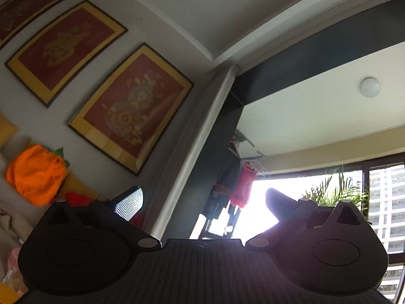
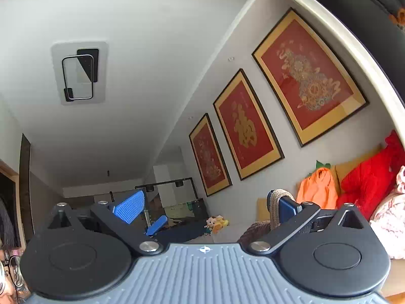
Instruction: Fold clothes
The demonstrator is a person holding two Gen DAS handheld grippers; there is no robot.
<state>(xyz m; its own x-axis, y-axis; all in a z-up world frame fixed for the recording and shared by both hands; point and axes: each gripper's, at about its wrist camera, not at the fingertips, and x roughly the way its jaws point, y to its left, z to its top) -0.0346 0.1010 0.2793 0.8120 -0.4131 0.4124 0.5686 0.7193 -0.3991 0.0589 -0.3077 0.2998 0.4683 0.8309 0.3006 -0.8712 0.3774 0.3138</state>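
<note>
Both grippers point up toward the wall and ceiling. My left gripper (image 1: 202, 205) is open and empty, its fingers wide apart against the bright window. My right gripper (image 2: 205, 205) is open; a brown knitted garment (image 2: 276, 210) hangs draped over its right finger (image 2: 288, 206) and trails down below it. Nothing is between the jaws. An orange garment (image 1: 35, 174) lies on the sofa at the left in the left wrist view and shows in the right wrist view (image 2: 316, 187) beside a red garment (image 2: 367, 177). No folding surface is in view.
Three red framed pictures (image 2: 245, 126) hang on the wall above the sofa. A pink-white patterned fabric (image 2: 389, 215) lies at the right. Clothes hang on a balcony rack (image 1: 240, 185) by the window. A person's face with glasses (image 2: 7, 273) is at the lower left.
</note>
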